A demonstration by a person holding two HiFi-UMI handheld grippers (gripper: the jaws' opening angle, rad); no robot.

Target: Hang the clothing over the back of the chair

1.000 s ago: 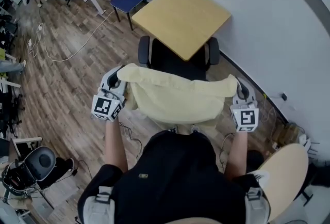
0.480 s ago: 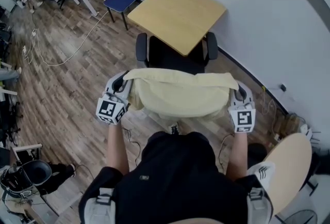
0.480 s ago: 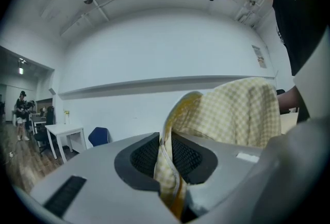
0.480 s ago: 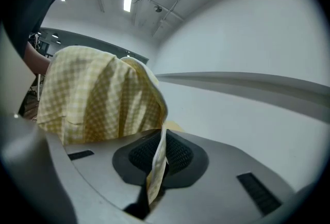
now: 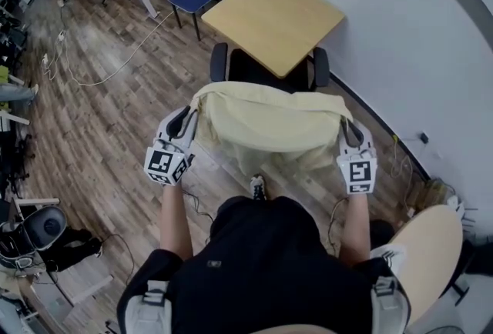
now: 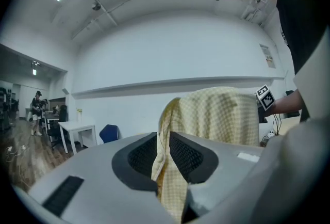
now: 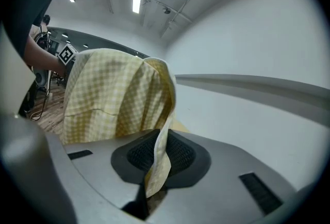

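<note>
1. While the pale yellow checked clothing [image 5: 269, 125] is stretched wide between both hands, it hangs in front of the person and covers the near part of the black chair [image 5: 258, 72]. The head view does not show whether it touches the chair's back.
2. The left hand-held gripper [image 6: 162, 158] is clenched on one upper edge, with a fold of cloth running down between its ribbed pads.
3. The right hand-held gripper [image 7: 159, 158] is clamped on the opposite upper edge. A narrow strip is pinched there and trails below the jaws.
4. The fabric looks thin, light and limp. It sags in the middle between the two holds and would likely drape over whatever it lands on.
5. Being so soft, it could slide off a smooth chair back if more of it hangs on one side than the other.
6. The two top edges, well apart, seem the right places to hold, since they keep it spread. A doubled hem or seam would probably slip less than a single layer.
</note>
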